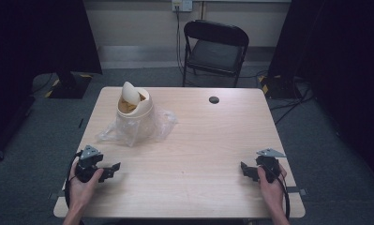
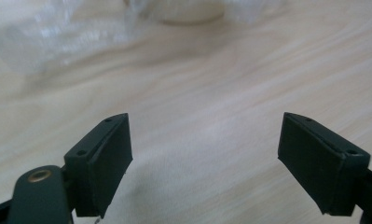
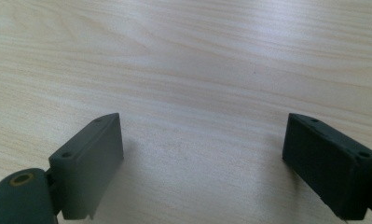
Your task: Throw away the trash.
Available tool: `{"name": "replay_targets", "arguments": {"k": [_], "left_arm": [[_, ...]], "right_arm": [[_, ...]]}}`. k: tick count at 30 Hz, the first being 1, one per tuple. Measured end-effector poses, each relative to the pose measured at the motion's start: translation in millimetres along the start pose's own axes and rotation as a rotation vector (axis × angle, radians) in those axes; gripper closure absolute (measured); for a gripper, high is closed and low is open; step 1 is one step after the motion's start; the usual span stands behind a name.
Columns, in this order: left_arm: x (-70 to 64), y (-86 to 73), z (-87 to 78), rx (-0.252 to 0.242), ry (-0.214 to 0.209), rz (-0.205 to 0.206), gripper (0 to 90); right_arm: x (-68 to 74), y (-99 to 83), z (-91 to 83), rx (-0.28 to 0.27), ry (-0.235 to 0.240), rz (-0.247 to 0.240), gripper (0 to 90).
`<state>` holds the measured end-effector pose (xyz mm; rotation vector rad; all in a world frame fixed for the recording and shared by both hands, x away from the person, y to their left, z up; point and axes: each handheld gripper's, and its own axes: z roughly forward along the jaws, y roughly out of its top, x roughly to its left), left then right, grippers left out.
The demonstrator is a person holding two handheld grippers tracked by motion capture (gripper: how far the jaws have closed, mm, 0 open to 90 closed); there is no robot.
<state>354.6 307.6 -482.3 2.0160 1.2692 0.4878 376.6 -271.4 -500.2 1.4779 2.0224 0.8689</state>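
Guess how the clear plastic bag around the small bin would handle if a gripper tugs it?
The plastic bag looks thin and crumpled, so probably floppy and slippery. It wraps the small bin, which looks light and narrow, so a tug may drag or tip it. Both grippers rest open, apart from it.

Both forearms enter from the near edge of the high view, well apart. The left hand (image 1: 81,183) grasps the left gripper (image 1: 113,168) at the near left, its jaws pointing toward the middle and its grey three-cornered plate on top. The right hand (image 1: 269,180) grasps the right gripper (image 1: 244,169) at the near right, jaws pointing inward toward the left gripper, plate likewise uppermost. In each gripper view the two black jaws stand wide apart with nothing between them, held low over the counter (image 3: 188,70).
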Motion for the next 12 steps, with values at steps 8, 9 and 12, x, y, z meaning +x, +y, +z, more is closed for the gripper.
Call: {"name": "replay_targets", "arguments": {"k": [8,9,12], "left_arm": [[-5.2,-12.3,13.3,-0.001,0.040,0.015,16.0],[-5.1,-12.8,12.8,-0.005,0.049,0.026,15.6],[-5.8,-14.5,13.9,-0.025,0.051,0.012,14.8]], "right_arm": [[0.0,0.0,0.0,0.000,0.000,0.000,11.3],[0.0,0.0,0.0,0.000,0.000,0.000,11.3],[-0.1,0.0,0.0,0.000,0.001,0.001,11.3]]}}
